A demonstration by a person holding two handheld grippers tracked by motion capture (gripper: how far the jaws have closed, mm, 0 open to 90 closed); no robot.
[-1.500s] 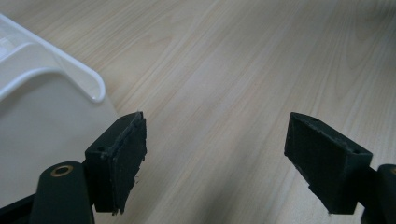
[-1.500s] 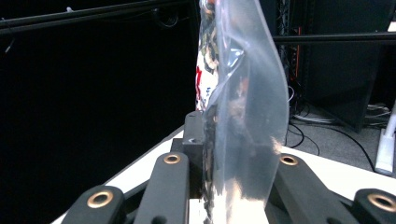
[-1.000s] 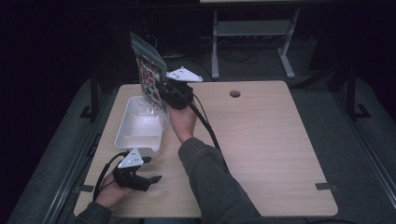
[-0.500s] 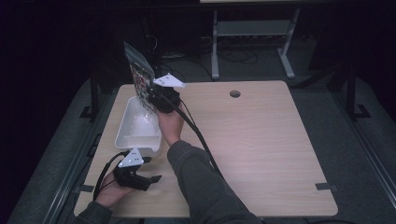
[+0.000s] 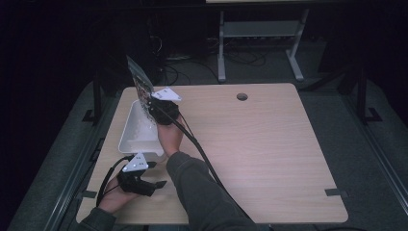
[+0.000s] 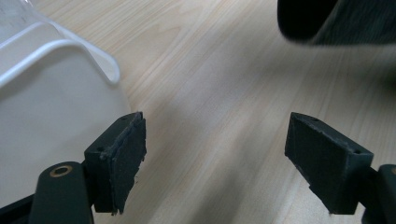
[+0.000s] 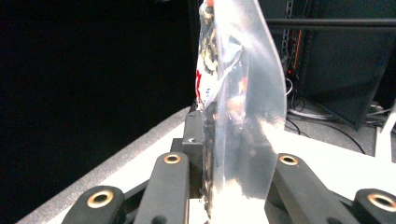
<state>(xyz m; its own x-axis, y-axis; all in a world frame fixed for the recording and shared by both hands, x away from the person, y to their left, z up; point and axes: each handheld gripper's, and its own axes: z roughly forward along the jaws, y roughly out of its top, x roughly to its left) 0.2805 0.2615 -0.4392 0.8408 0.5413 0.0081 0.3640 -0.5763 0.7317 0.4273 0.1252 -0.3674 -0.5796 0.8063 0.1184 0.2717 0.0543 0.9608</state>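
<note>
A clear plastic snack bag (image 5: 138, 82) with printed contents stands upright over the far end of a white tray (image 5: 131, 134). My right gripper (image 5: 153, 107) is shut on the bag's lower edge. In the right gripper view the bag (image 7: 238, 93) rises between the black jaws. My left gripper (image 5: 155, 181) rests on the table near the front left corner, open and holding nothing. In the left gripper view its fingers (image 6: 119, 154) stand wide apart over bare wood, with the tray's rim (image 6: 70, 46) just to the left.
The wooden table (image 5: 269, 154) has a round cable hole (image 5: 242, 96) near its far edge. A metal stand (image 5: 260, 33) and cables lie on the dark floor behind. My right gripper's cable (image 5: 202, 154) trails back along the forearm.
My right gripper has carried the bag leftward and toward the tray's far left end. The left gripper has stayed where it was.
</note>
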